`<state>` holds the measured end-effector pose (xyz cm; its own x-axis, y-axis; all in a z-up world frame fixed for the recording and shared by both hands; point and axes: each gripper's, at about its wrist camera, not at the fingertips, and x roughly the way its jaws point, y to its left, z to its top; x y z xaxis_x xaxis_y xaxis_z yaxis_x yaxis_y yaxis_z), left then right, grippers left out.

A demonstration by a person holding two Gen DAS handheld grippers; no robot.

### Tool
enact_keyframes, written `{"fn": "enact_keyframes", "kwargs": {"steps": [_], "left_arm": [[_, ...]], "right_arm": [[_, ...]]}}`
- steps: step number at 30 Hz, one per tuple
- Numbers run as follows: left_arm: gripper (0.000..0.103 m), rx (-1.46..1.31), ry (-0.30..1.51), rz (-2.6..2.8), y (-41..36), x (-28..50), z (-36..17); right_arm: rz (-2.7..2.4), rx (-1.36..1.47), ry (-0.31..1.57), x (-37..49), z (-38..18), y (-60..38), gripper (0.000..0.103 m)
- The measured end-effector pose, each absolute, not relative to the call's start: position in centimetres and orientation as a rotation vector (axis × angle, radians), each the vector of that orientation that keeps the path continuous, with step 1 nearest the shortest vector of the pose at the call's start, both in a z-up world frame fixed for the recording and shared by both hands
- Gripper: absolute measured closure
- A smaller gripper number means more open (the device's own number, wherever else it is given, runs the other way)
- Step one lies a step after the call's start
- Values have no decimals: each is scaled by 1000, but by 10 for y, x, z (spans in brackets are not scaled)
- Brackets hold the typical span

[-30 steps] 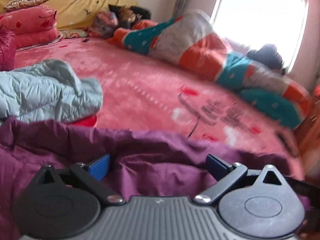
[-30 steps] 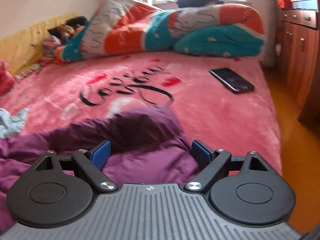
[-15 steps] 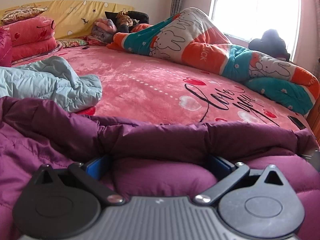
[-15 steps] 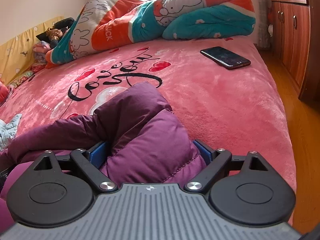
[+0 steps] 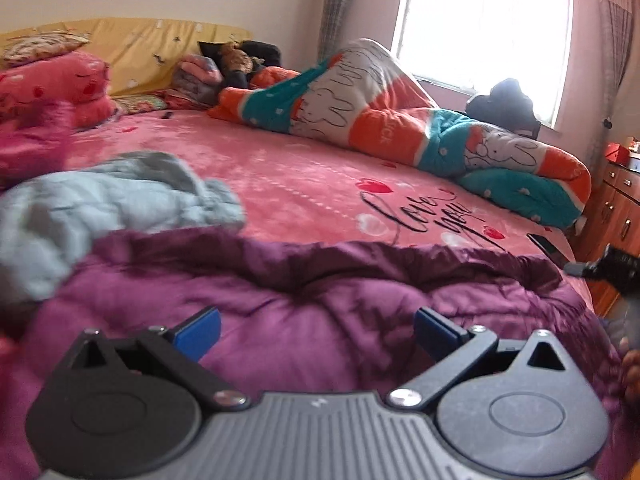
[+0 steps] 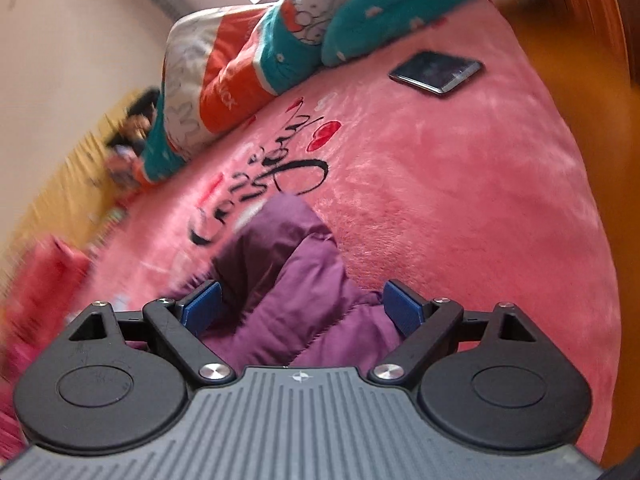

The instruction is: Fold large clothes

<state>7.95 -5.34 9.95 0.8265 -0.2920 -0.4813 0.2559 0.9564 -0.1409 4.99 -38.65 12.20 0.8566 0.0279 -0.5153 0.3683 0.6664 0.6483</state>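
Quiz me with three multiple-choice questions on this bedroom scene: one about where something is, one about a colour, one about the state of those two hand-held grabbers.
1. Where does the phone lie?
A. On the pink bedspread, apart from the jacket
B. On the wooden floor
C. On top of the purple jacket

2. What colour is the puffy jacket nearest both grabbers?
A. Yellow
B. Purple
C. Black

3. How do the fingers of the left gripper and right gripper stand?
A. Both clamped shut on the phone
B. One open, one shut
C. Both spread wide, jacket fabric between them

Answers: 1 A, the phone rests on bare bedspread near the striped quilt. 2 B, the quilted fabric below both grippers is purple. 3 C, each view shows blue pads far apart.
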Motion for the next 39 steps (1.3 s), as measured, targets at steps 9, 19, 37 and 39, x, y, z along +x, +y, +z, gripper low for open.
{"fn": "enact_keyframes", "kwargs": {"steps": [9,19,37,39], "left_arm": [[1,-44,539,-179,-11,16,112],[1,-18,535,-123,13,-36,116],[1,-17,510,-104,54,-52,94],[1,-13,508,-109,60,-48,90]], "right_arm": [[-231,716,444,-3,137,-352,0],[-285,373,495,-62,147,-279,0],[-173,39,448,-131,175,-180,0],[-159,24,459,-123,177,-170,0]]}}
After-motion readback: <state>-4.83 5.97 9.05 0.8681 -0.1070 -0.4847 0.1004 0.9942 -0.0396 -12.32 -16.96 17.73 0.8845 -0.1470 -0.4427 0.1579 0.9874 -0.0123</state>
